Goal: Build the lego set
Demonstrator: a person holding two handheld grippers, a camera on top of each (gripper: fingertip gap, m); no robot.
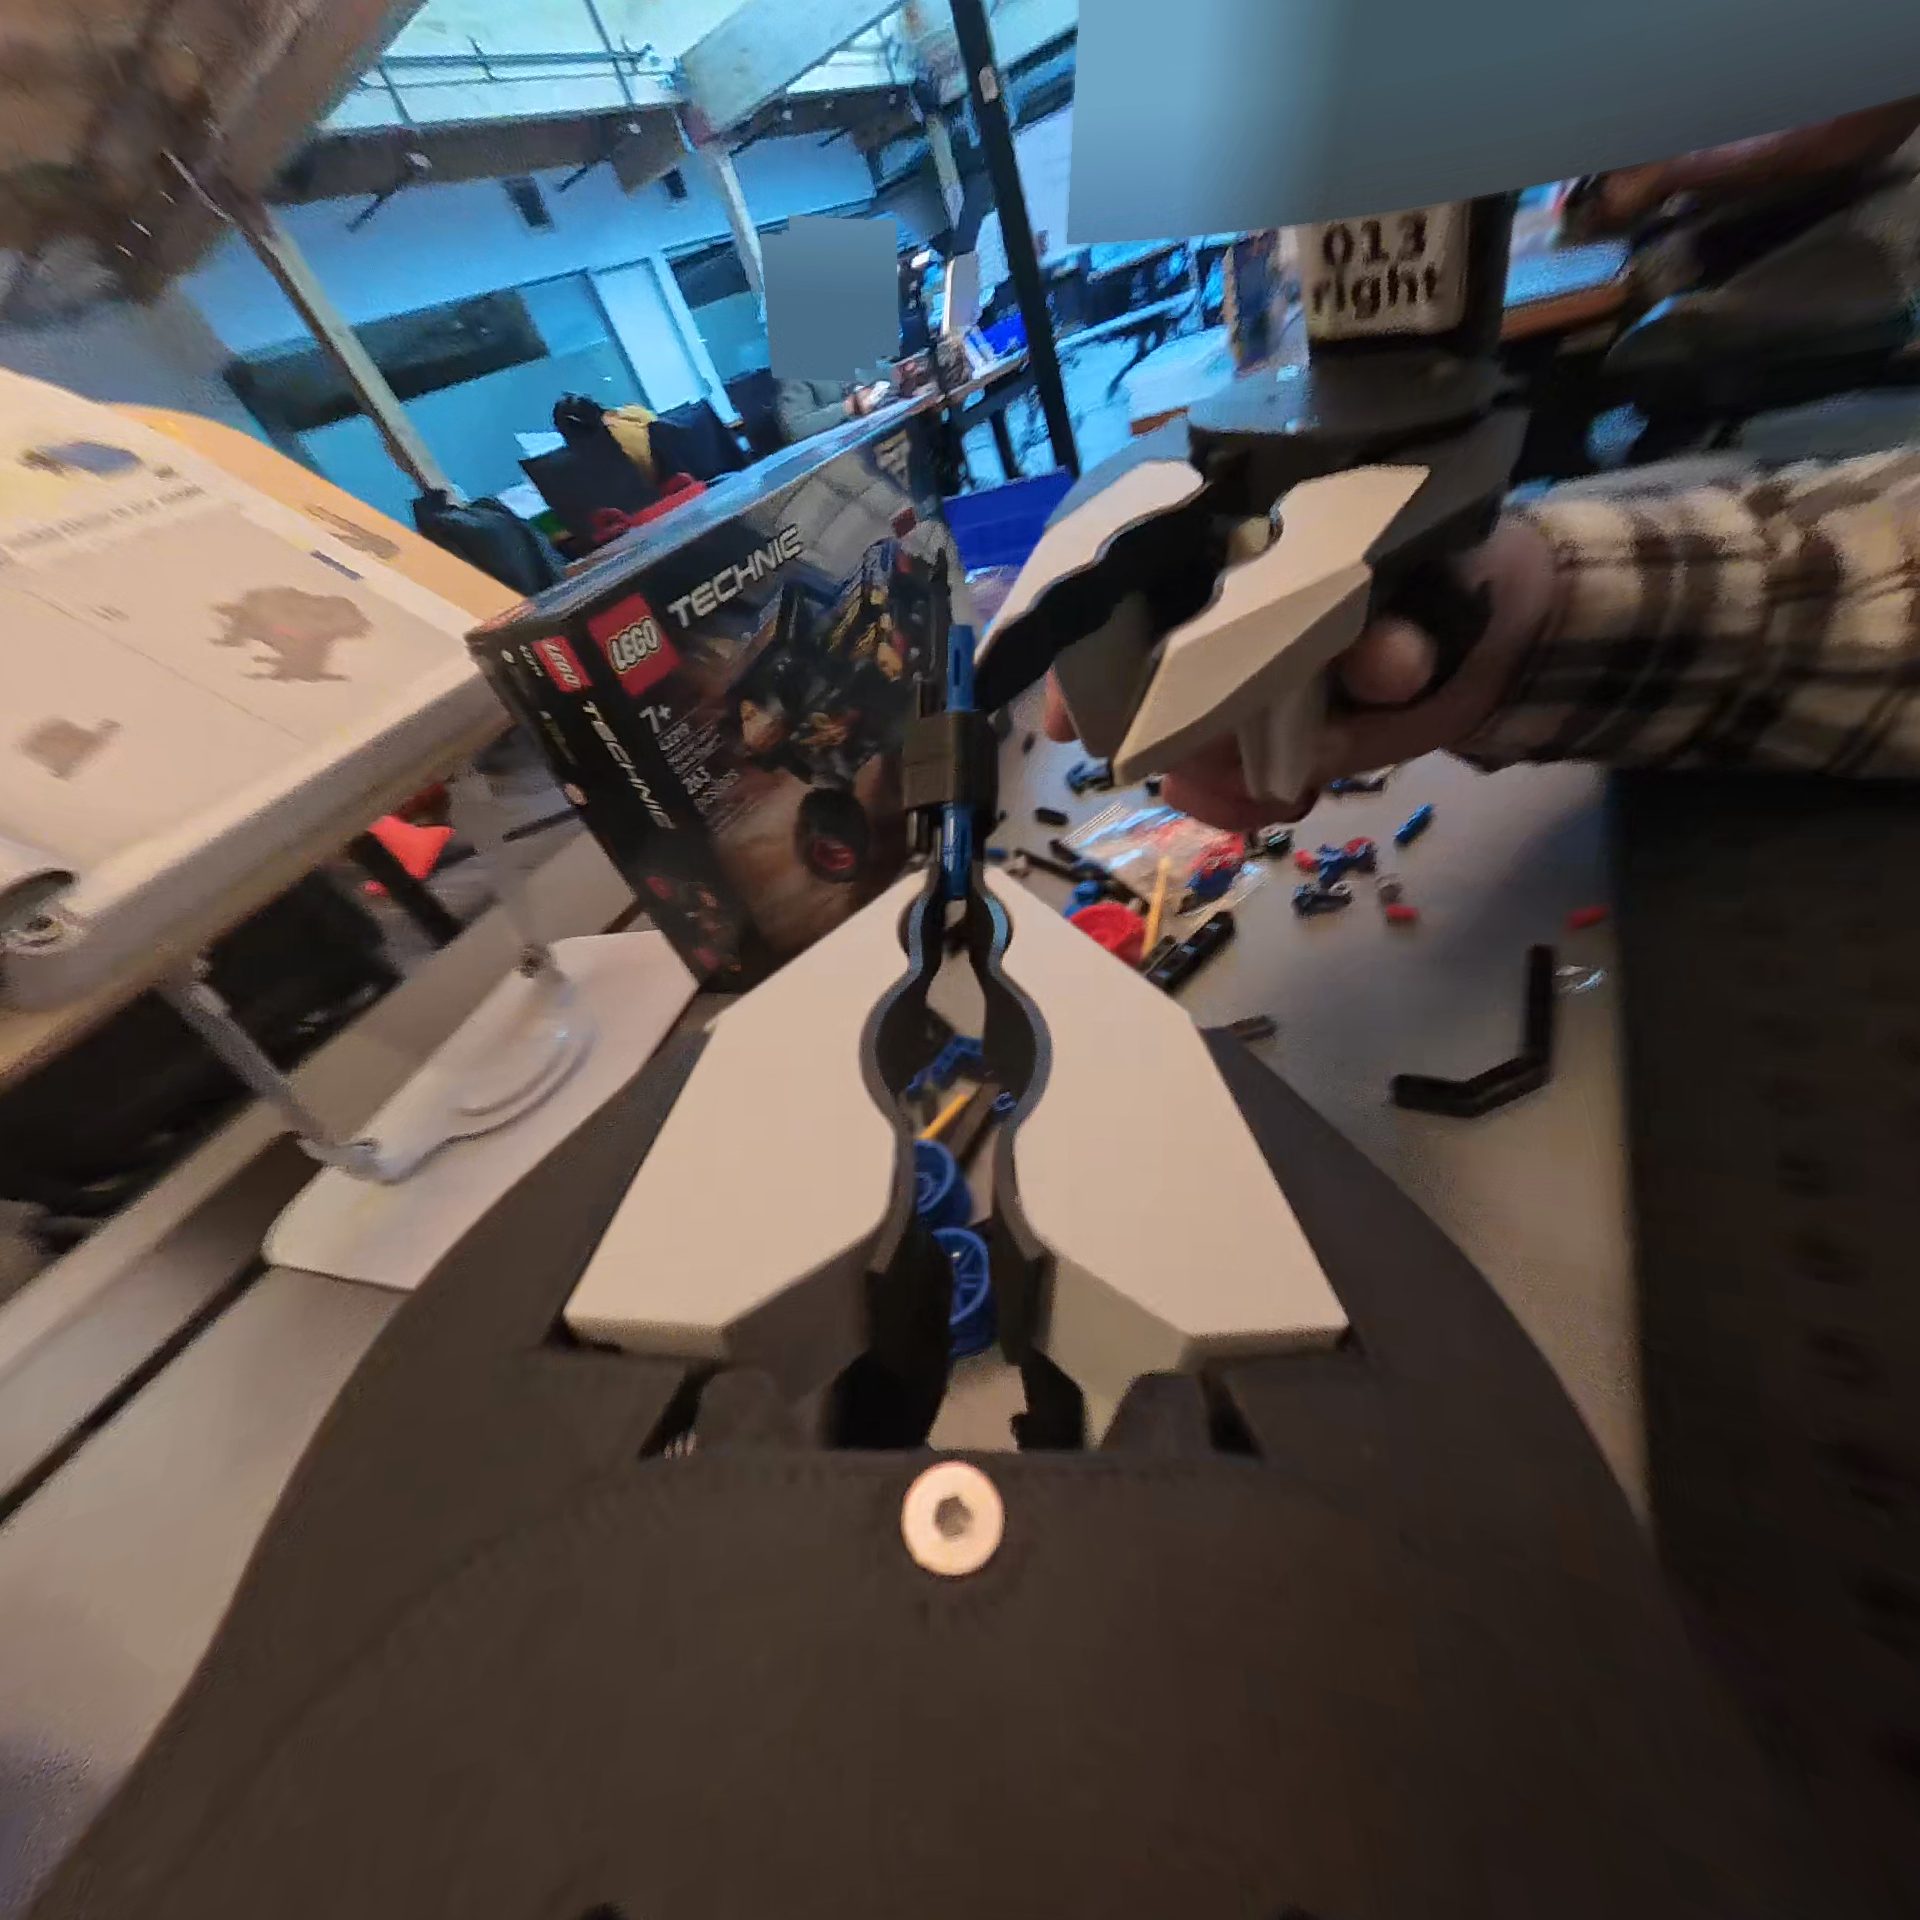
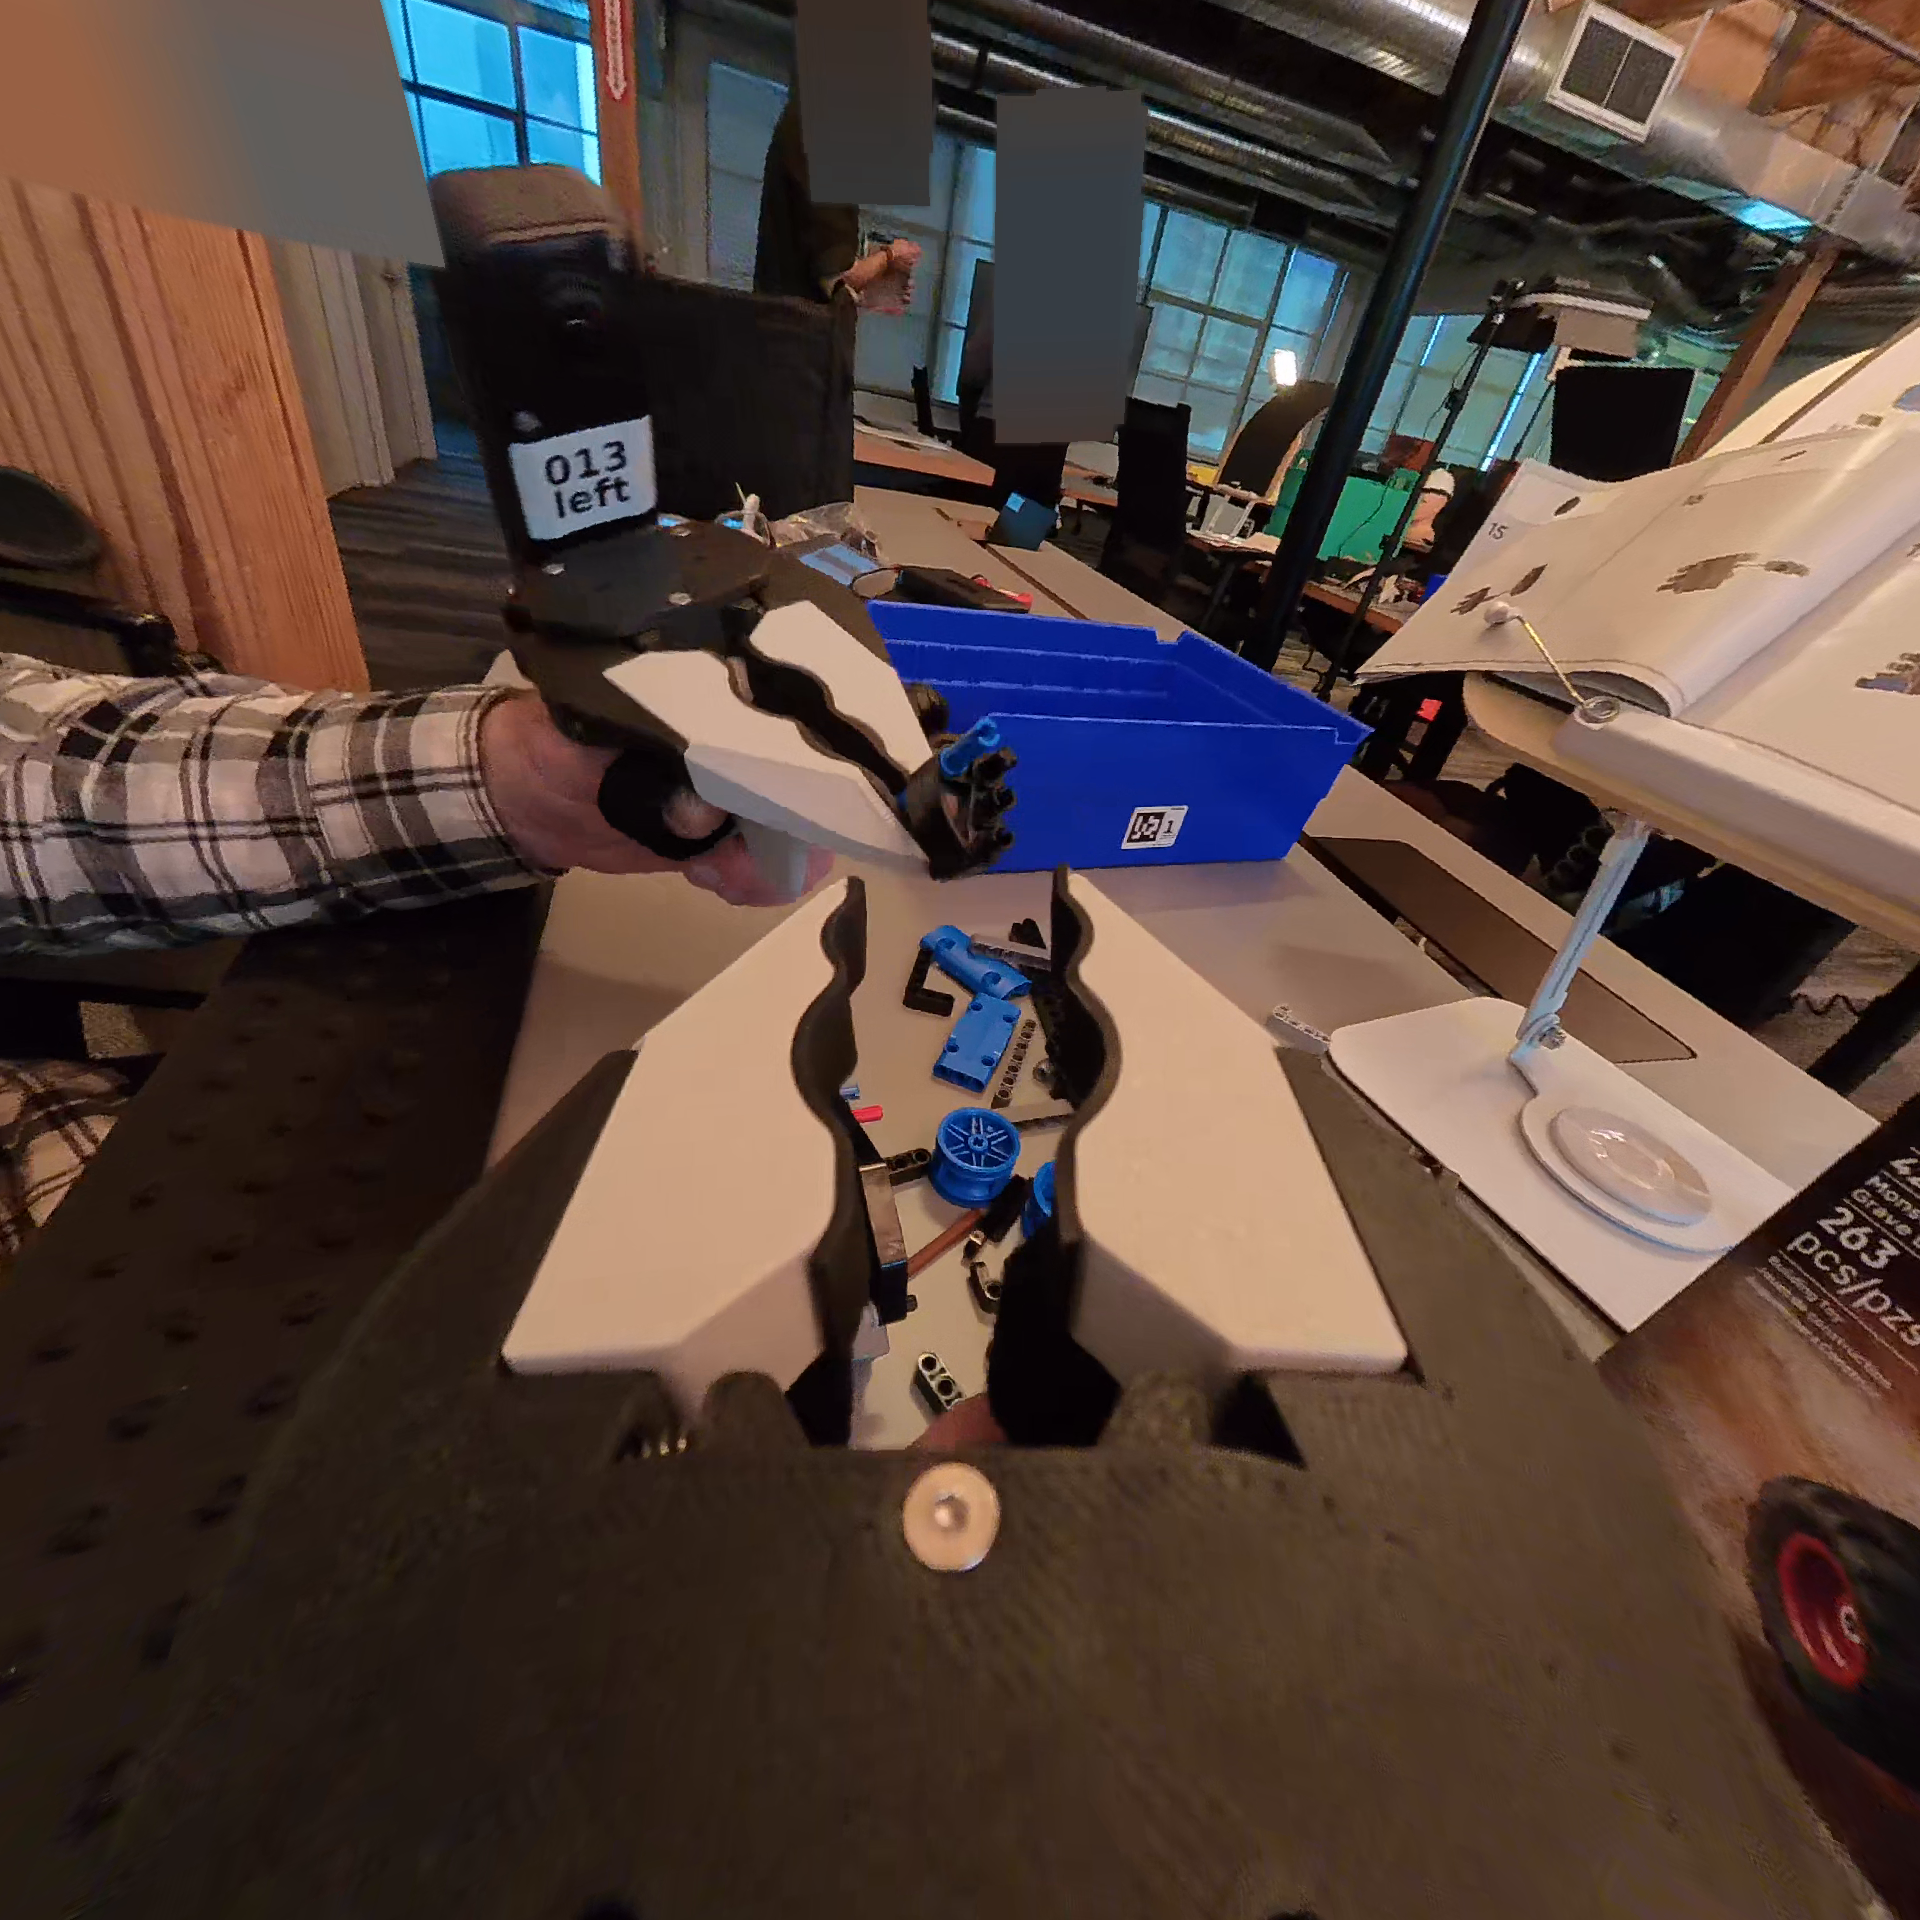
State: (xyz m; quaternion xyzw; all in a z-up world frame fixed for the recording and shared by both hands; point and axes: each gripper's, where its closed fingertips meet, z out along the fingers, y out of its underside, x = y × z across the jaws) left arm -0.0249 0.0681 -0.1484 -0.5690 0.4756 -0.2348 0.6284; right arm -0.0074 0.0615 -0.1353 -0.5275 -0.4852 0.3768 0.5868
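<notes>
Left gripper (image 1: 951, 883): jaws closed on 1 small black-and-blue sub-assembly (image 1: 948, 748), held aloft. Right gripper (image 2: 956, 914): jaws apart, empty, just beside it. Loose parts (image 2: 977, 1039) on table (image 2: 1299, 935) below. Risk: thin tip grip; sideways push could twist assembly free.

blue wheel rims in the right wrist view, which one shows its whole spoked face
The round blue plastic wheel rim lying in the open gap between the fingers; the other blue rim, just to its right, is half hidden behind the right hand-held gripper's finger.
</notes>
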